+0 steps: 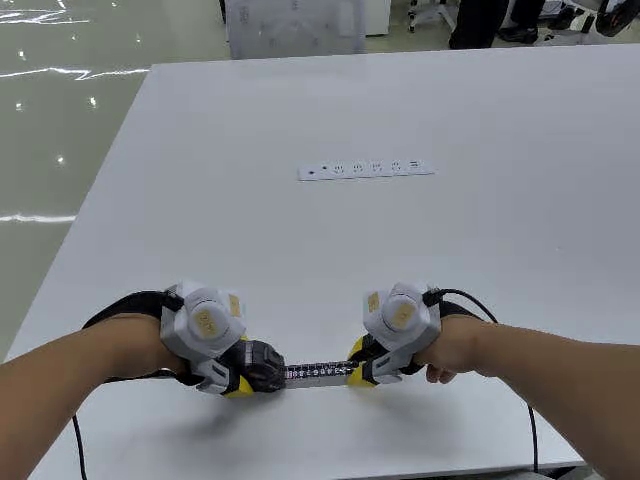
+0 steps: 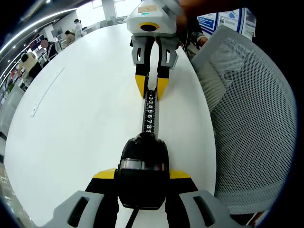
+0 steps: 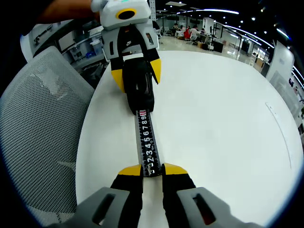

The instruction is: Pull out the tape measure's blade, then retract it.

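Tape measure case (image 1: 262, 365), clamped in left gripper (image 1: 238, 380); blade (image 1: 318, 373) tip pinched by right gripper (image 1: 358, 373); best drawn apart straight and level, case held steady

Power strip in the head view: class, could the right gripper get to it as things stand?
Probably not yet: the right gripper is shut on the tape measure's blade. The bare table between it and the power strip leaves the way free otherwise.

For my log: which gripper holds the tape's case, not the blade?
The left gripper: its jaws clamp the black case. The right gripper pinches only the blade.
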The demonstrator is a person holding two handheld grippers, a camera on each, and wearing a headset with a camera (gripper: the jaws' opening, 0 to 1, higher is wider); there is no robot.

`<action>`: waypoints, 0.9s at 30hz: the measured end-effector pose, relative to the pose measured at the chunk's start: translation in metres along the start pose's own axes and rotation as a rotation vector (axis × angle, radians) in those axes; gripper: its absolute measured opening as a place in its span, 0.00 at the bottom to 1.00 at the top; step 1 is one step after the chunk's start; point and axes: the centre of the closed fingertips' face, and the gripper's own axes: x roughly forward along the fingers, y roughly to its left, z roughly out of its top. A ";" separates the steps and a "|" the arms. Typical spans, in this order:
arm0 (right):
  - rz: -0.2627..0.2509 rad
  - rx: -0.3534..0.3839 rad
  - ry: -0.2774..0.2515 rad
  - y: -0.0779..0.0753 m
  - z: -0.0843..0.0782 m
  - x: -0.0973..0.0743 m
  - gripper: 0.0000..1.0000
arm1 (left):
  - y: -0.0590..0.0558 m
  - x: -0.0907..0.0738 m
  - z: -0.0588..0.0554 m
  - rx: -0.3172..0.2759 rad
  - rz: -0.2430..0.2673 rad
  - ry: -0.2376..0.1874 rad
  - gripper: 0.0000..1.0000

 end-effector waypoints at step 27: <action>-0.012 0.026 0.000 -0.002 -0.015 -0.014 0.13 | 0.000 -0.001 -0.001 -0.009 0.000 0.000 0.34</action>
